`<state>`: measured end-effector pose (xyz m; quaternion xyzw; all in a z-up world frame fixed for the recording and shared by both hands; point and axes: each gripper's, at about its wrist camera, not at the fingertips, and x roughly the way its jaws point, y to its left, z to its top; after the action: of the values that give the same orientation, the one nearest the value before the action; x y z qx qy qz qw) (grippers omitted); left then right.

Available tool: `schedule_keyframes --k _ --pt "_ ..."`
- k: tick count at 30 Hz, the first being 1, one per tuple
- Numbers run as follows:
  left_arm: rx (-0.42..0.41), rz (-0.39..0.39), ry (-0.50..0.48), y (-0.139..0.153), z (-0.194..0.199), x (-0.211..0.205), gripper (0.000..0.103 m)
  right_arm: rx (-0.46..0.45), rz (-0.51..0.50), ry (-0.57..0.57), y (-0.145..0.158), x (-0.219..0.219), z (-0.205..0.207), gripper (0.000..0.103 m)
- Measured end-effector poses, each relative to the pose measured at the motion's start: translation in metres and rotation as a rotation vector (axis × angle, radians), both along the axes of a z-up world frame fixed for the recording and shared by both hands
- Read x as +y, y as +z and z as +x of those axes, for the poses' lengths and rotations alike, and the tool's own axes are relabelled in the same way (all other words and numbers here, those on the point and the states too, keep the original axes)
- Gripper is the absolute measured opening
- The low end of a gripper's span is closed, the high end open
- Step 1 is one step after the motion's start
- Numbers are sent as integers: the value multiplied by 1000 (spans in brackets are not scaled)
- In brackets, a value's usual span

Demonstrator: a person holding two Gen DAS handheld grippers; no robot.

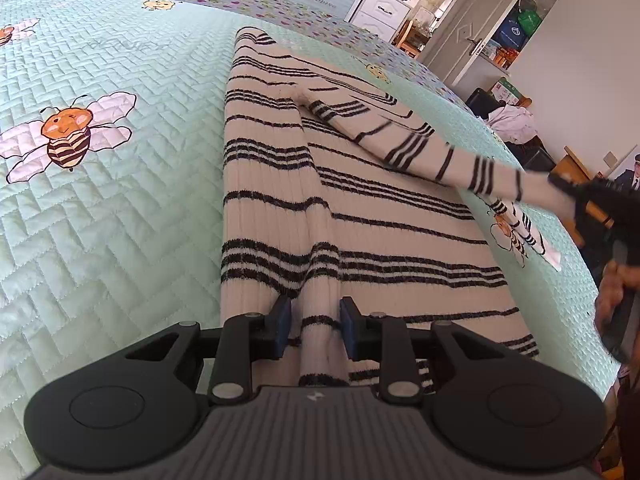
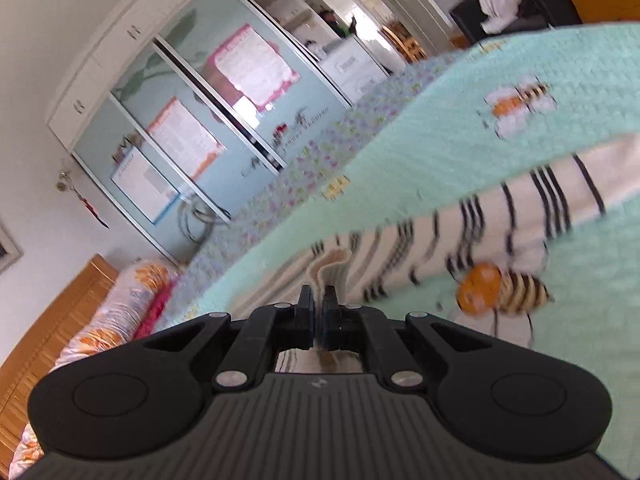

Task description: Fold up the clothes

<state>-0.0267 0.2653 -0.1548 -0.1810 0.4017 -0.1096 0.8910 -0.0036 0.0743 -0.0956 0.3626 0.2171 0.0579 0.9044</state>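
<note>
- While the striped sweater (image 1: 360, 216) lies on the mint quilted bedspread (image 1: 120, 208), running from 6 to 12 o'clock in the left wrist view, the left gripper (image 1: 316, 320) sits at its near hem.
- Left jaws spread; a raised ridge of hem fabric stands between the blue pads (image 1: 282, 316), with gaps on both sides. Pads not pressing.
- One sleeve (image 1: 420, 140) is lifted and drawn diagonally toward 3 o'clock, ending at the right gripper (image 1: 568, 190).
- Right wrist view is motion-blurred: right jaws pressed together, pinching a thin edge of striped knit at the tips.
- Sleeve stretches away toward 2 o'clock in that view, over the bedspread.
- A bee print (image 1: 68, 136) lies at 9 o'clock of the sweater, well apart.
</note>
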Motion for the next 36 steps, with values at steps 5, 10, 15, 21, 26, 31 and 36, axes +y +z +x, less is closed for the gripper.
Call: schedule_keyframes --k 5,10,15,21,26,31,36 --pt "6 -17 -3 -2 2 3 28 119 45 6 -38 8 -8 3" --pt "8 -42 9 -2 1 5 30 137 21 3 -46 13 -18 3" --pt "-4 -74 20 6 -8 4 42 109 -123 1 -45 9 -8 3" --pt "-47 -235 76 24 -41 22 56 169 -199 -193 -52 -29 -7 23" --pt "-87 -277 182 36 -79 45 59 121 -179 -74 -40 -16 -45 28" --pt "-31 -259 241 28 -108 55 59 127 -68 433 -40 63 -70 28" --pt "-24 -210 190 28 -120 41 59 231 -7 715 -51 153 -61 40"
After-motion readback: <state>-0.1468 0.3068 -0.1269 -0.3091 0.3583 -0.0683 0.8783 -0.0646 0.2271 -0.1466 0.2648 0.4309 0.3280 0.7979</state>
